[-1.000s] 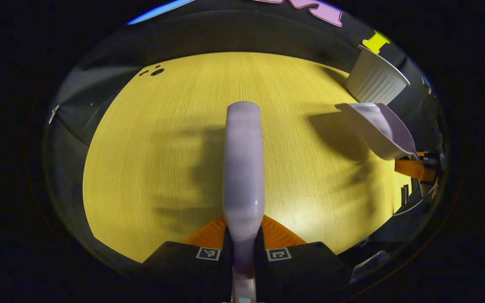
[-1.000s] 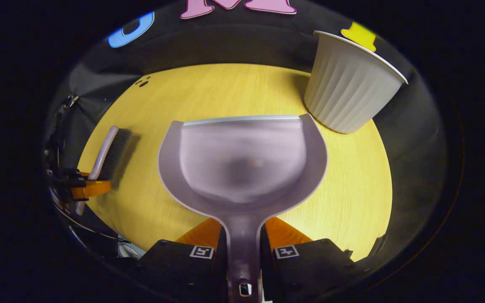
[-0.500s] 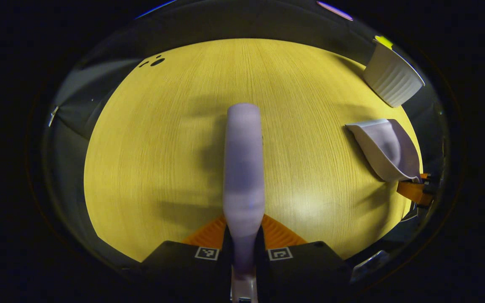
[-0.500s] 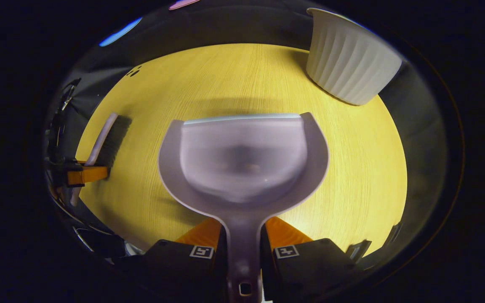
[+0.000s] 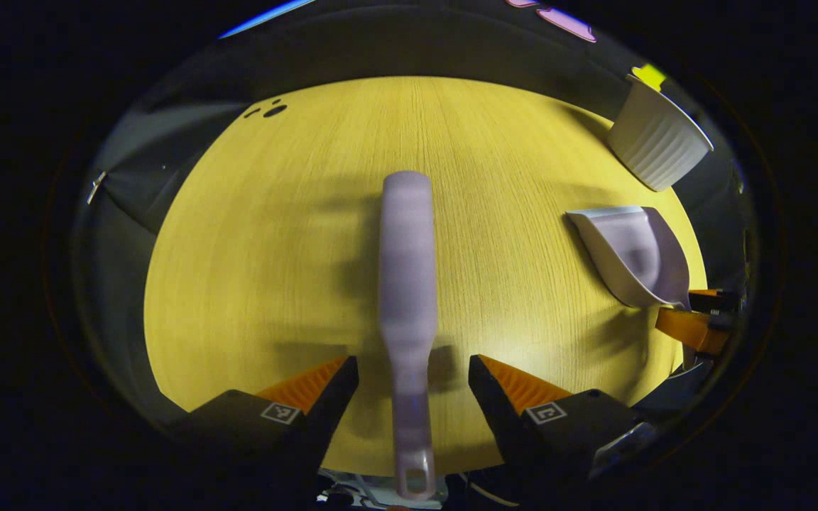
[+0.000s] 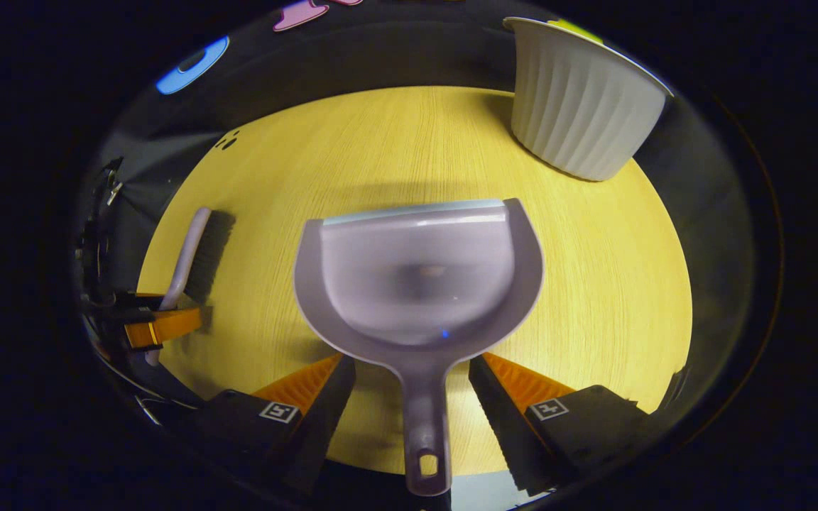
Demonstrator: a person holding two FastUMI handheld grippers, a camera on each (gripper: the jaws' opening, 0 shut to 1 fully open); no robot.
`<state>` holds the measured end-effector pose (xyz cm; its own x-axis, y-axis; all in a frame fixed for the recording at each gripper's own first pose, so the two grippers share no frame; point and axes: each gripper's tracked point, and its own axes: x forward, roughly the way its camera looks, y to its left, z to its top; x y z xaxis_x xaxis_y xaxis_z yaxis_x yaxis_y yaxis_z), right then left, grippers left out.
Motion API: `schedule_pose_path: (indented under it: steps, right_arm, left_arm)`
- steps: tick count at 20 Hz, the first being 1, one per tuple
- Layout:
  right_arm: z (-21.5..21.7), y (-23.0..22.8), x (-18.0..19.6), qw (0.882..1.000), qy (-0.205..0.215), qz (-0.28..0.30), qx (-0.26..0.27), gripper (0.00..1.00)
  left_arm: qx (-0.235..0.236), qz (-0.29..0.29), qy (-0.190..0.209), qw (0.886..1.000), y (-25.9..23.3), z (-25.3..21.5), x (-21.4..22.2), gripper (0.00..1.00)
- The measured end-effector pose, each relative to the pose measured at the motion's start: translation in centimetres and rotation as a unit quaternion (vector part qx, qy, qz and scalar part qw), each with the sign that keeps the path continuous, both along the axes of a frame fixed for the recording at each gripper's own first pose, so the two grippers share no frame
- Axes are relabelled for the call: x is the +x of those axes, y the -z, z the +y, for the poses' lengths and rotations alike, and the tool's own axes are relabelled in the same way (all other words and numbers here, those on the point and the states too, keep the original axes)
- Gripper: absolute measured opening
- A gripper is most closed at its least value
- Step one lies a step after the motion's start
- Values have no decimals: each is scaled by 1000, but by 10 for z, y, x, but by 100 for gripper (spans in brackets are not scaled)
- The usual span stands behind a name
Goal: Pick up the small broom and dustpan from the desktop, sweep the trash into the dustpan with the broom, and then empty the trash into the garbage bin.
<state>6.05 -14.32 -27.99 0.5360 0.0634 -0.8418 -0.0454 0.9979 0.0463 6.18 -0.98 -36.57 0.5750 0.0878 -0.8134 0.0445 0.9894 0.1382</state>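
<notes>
The pale lilac broom (image 5: 407, 284) lies on the wooden desktop (image 5: 274, 248), its handle running between the spread fingers of my left gripper (image 5: 412, 372), which is open and touches nothing. The lilac dustpan (image 6: 420, 277) rests flat on the desktop, handle pointing back between the parted fingers of my right gripper (image 6: 412, 372), also open. A small speck sits inside the pan. The dustpan (image 5: 633, 252) lies to the right in the left gripper view. At the left edge of the right gripper view the broom (image 6: 199, 252) shows its dark bristles. The white ribbed garbage bin (image 6: 579, 106) stands at the far right of the table.
The bin (image 5: 657, 145) stands near the table's far right edge in the left gripper view. Small dark marks (image 5: 270, 111) dot the far left of the desktop. Black cloth closes off the back of the booth.
Both grippers have opened and let go: the broom and the dustpan now lie free on the desktop. Both hands have drawn back a little, baring the handle ends.
</notes>
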Motion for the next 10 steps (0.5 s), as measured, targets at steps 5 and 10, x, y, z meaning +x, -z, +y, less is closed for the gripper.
schedule_pose_path:
  steps: [5,10]
  right_arm:
    - [7,-75,-7,997,17,-72,22,100]
    - [33,-169,-17,980,-29,-196,-8,100]
  left_arm:
    - [-8,-128,-2,992,-76,-1,-25,96]
    - [3,-319,3,948,-188,-11,-74,100]
